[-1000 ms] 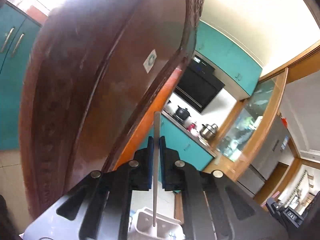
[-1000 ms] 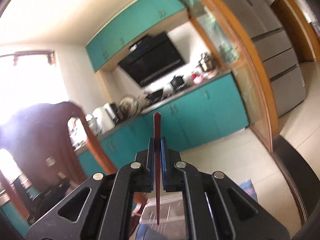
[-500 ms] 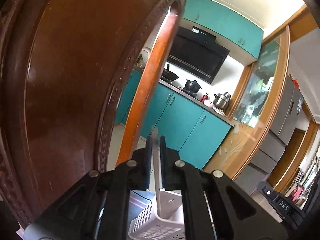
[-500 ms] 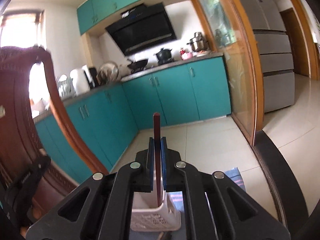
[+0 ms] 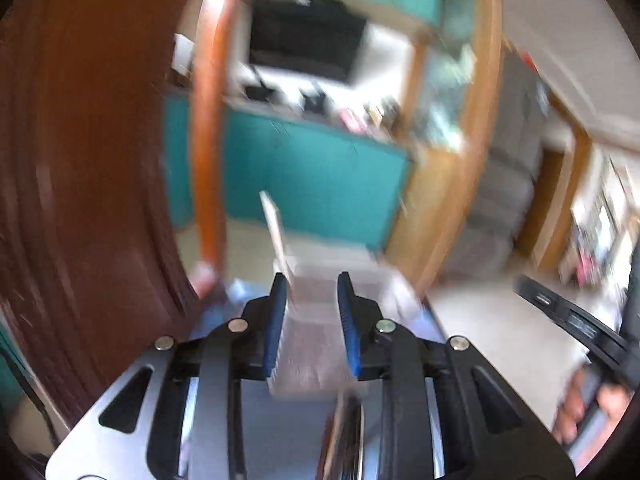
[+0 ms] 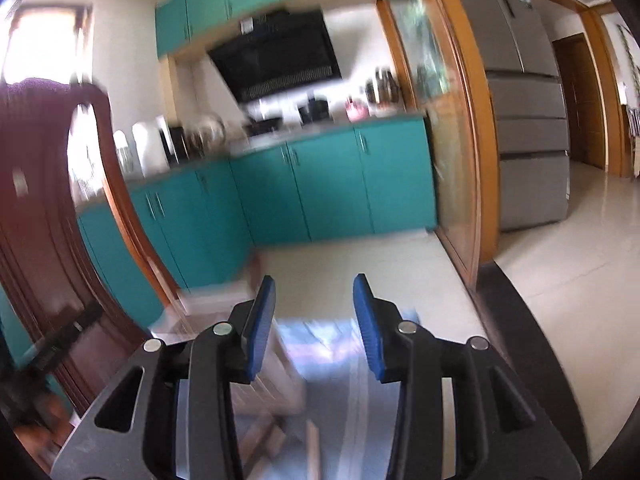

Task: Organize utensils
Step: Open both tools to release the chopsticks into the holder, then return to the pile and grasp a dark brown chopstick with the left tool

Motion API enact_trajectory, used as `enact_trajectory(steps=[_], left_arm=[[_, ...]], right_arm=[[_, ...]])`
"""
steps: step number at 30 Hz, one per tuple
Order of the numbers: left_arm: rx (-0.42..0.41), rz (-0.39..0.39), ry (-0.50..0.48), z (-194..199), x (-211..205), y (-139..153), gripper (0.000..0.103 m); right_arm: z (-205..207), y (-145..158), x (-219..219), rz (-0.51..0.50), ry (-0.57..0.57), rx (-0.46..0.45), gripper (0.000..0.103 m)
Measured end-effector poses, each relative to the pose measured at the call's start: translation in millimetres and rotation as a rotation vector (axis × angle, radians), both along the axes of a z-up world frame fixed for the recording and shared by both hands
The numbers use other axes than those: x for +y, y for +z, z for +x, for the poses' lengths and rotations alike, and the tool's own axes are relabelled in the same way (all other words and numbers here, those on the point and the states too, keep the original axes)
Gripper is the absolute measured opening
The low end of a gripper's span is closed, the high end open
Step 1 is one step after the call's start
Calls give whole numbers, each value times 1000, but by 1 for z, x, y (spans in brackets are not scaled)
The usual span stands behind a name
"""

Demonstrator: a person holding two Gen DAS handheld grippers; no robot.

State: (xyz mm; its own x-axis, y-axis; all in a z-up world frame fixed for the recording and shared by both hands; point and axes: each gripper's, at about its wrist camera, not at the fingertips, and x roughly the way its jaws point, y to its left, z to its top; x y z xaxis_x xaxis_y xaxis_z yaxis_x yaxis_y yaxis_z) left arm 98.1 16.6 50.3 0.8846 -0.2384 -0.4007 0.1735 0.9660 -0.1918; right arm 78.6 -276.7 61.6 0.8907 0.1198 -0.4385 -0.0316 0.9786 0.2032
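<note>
Behind both tools the kitchen is smeared by motion blur, so the white slotted basket point(image 5: 320, 320) shows only as a pale shape, its compartments impossible to tell apart. Seen from the left wrist, the left tool point(image 5: 312, 320) has just been opening; its jaws stand partly apart over the basket, and one pale flat utensil point(image 5: 276, 232) leans up out of the basket beside the near pad, no longer pressed. Seen from the right wrist, the right tool point(image 6: 314, 324) has also just been opening, wider, with nothing between its pads; the basket point(image 6: 224, 320) lies just left of it, cut off by the finger. One dark chair back point(image 5: 80, 160) stands left of the basket.
</note>
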Motion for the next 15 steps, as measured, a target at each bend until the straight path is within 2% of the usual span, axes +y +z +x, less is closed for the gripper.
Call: enact_trajectory(steps=[2,3,4,7,9,15], left_arm=[[122,75,-111,7,-18,-18,26],[204,133,-182,11,-32,-33,26],[232,164,-203,13,-39,-42,26],[296,233,-295,17,-64,-66,25],[347,260,-348,21,-78,-80,25],[437,321,-375,29,-102,-111,25]], right_arm=[[15,-32,2,-29,39,182,40],[21,-45,4,-40,56,251,40],[24,-53,6,-51,57,285,40],[30,-69,7,-72,43,359,40],[35,-72,5,-46,43,394,40],[45,-90,12,-53,59,487,40]])
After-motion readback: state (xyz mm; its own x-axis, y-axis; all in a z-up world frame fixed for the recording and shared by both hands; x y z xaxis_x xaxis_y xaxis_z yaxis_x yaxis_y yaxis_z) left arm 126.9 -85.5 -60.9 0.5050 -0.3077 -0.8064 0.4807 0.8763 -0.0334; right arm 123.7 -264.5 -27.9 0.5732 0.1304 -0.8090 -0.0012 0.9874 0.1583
